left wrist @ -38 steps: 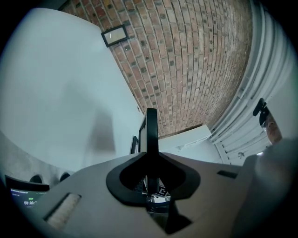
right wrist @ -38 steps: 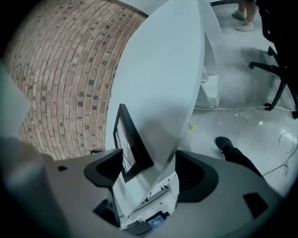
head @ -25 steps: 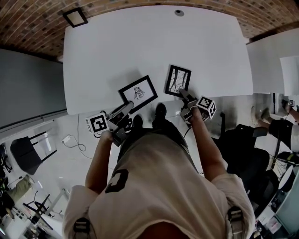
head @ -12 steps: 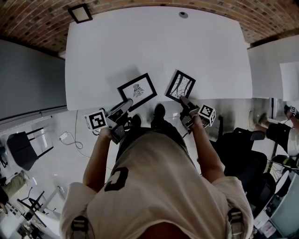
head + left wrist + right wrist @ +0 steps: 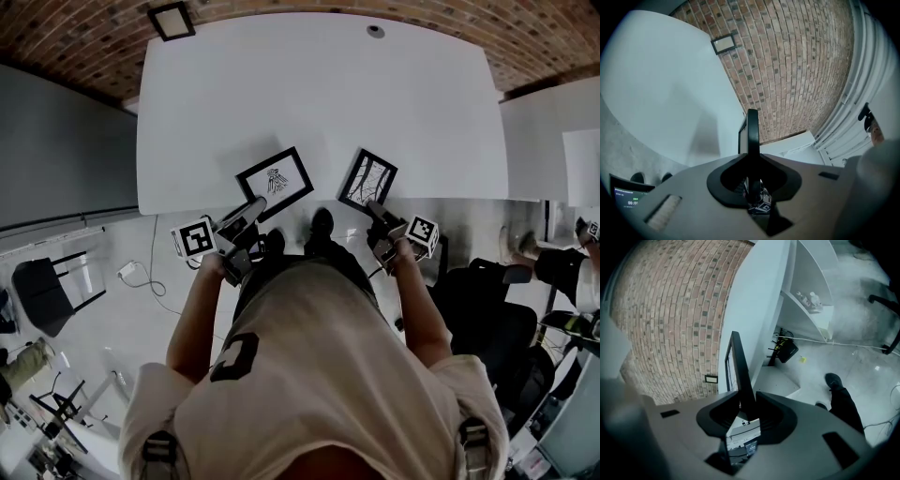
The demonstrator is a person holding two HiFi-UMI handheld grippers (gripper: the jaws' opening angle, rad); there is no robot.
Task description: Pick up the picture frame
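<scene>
While pinching left frame (image 5: 275, 180) in left gripper (image 5: 251, 208), just closed right gripper (image 5: 377, 210) jaws on right frame's (image 5: 368, 178) near edge (long axis running straight ahead).

Ahead of the jaws of the left gripper (image 5: 753, 154) and the right gripper (image 5: 747, 392) spreads a white table (image 5: 319, 103), with a brick wall (image 5: 797, 61) beyond it. Right of the right jaws a white shelf unit (image 5: 806, 287) stands on pale glossy floor (image 5: 862, 366). A black office chair (image 5: 487, 319) sits behind them.
</scene>
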